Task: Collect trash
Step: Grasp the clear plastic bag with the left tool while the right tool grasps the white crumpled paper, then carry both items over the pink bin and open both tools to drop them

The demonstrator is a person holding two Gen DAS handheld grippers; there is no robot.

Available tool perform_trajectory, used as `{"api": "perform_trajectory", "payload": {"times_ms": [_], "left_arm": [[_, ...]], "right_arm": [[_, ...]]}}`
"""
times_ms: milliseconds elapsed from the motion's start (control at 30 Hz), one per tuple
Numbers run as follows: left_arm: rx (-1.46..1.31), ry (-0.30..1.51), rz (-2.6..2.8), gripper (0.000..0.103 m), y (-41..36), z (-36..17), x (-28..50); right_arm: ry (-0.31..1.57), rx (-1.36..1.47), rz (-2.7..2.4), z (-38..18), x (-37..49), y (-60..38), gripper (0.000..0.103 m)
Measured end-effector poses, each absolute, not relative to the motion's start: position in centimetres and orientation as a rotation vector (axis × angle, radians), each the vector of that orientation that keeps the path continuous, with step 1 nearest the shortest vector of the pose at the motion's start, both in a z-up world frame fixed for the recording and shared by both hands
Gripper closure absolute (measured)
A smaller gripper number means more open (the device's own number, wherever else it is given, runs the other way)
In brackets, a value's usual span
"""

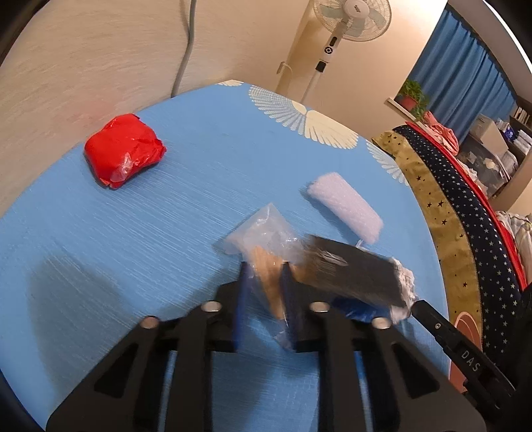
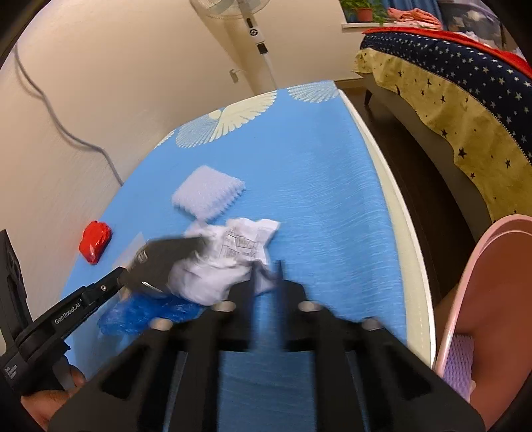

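Your left claw (image 1: pixel 266 269) is pinched on a clear bag (image 1: pixel 262 239) with something tan inside, its blue-edged fingers (image 1: pixel 240 299) pressing the plastic from both sides just above the bench (image 1: pixel 133 232). Your right claw (image 2: pixel 266 269) is closed on the near corner of a crumpled paper (image 2: pixel 229 256), which lies on the blue cloth over the bench with printed lines facing up. Beside that paper, on its left in the right wrist view, your other claw's dark fingers cross over it, and a blue plastic scrap (image 2: pixel 143 315) lies just under them. Past the paper, a white foam piece (image 2: pixel 207 194) rests on the cloth, apart from both claws. Farther left, near the wall, sits a red wrapped lump (image 1: pixel 124 149), well apart from everything else. Beyond the bench's far end stands a fan (image 1: pixel 352 20), and a star-print bed (image 2: pixel 449 83) lies off to the right.
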State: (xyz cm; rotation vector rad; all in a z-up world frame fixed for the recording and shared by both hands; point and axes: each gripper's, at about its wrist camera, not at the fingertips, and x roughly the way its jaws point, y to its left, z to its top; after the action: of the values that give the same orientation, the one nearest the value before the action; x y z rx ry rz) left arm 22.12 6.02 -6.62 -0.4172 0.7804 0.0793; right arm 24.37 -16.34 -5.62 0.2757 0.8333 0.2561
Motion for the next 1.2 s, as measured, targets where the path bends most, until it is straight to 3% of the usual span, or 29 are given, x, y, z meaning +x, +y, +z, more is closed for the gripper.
{"api": "perform_trajectory", "payload": {"times_ms": [267, 1200], "left_arm": [[-0.368, 0.709, 0.084, 0.100, 5.7, -4.1, 20.9], [-0.247, 0.557, 0.012, 0.101, 3.7, 3.6, 12.5]], "right_arm": [[0.750, 0.227, 0.261, -2.5, 22.5, -16.6, 0.101], [0.566, 0.082, 0.189, 6.4, 11.4, -19.2, 0.101]]}}
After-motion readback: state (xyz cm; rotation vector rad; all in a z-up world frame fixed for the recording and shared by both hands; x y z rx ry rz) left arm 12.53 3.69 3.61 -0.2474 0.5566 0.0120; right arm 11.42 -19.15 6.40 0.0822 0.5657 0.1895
